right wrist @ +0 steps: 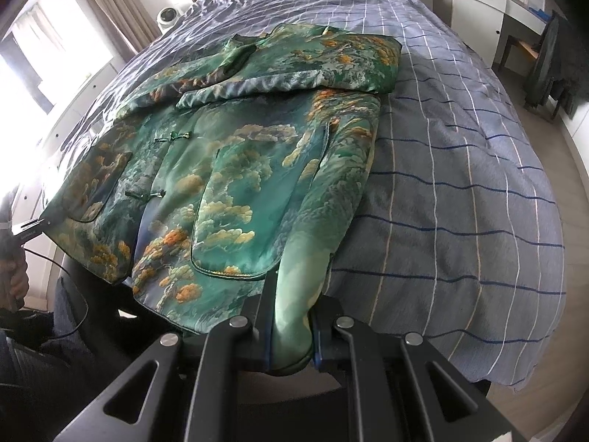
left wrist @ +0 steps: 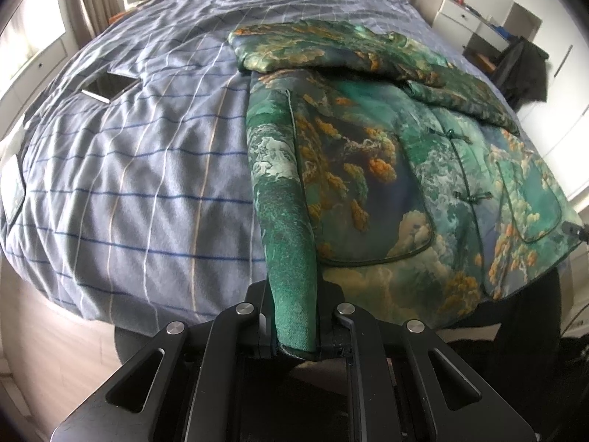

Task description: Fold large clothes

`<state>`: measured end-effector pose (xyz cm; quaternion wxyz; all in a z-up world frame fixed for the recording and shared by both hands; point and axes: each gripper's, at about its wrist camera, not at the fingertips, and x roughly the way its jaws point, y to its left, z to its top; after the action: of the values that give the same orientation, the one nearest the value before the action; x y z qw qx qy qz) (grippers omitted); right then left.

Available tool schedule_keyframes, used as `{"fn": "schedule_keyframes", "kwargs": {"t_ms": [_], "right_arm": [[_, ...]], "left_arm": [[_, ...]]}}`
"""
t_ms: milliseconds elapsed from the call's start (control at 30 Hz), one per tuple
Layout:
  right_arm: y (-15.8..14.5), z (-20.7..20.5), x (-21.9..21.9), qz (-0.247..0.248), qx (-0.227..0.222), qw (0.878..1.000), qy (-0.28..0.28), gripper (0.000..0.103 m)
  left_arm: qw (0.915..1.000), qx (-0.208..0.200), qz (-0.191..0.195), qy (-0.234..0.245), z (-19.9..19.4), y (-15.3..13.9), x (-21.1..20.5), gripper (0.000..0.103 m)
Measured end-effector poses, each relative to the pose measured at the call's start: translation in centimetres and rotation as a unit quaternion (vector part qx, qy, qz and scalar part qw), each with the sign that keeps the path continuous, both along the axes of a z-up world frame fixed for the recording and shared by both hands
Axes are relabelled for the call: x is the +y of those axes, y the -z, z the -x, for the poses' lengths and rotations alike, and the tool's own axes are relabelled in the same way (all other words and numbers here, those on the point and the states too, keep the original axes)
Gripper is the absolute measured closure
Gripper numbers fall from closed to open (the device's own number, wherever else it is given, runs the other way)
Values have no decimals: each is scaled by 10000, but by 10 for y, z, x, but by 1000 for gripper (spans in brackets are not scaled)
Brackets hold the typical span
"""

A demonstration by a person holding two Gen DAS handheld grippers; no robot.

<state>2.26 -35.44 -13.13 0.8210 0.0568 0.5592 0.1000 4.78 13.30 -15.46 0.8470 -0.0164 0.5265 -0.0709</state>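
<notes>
jacket (left wrist: 368, 154) lies front-up on the bed (left wrist: 147, 165), sleeves already folded across its far end; left gripper (left wrist: 294, 316) and right gripper (right wrist: 292, 326) each clamp a near hem corner, body fold not yet done.

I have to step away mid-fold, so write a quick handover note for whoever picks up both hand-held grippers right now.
Left hand-held gripper: shut on the jacket's bottom edge at the side fold.
Right hand-held gripper: shut on the bottom edge at the opposite side fold.
The green printed jacket lies front up on the checked bedspread, hem towards you at the foot of the bed.
Done: both sleeves are folded across the chest and both sides are turned in.
Left: probably lift the hem and carry it up towards the collar, then smooth the stack.
</notes>
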Motion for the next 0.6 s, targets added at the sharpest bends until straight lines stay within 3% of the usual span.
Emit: {"fn": "schedule_keyframes", "kwargs": {"t_ms": [400,500,600], "right_arm": [[-5,-9,3,30,321,9986,-411,88],[-8,-16,0,-72,437,9978,-484,88],[-14,-21,-7,-468,544,9965,-421,88]], "left_arm": [[9994,277,-61,205,23,1,7,92],[9993,283,59,219,30,-5,12,92],[9987,231,431,144,33,-19,24,92]]}}
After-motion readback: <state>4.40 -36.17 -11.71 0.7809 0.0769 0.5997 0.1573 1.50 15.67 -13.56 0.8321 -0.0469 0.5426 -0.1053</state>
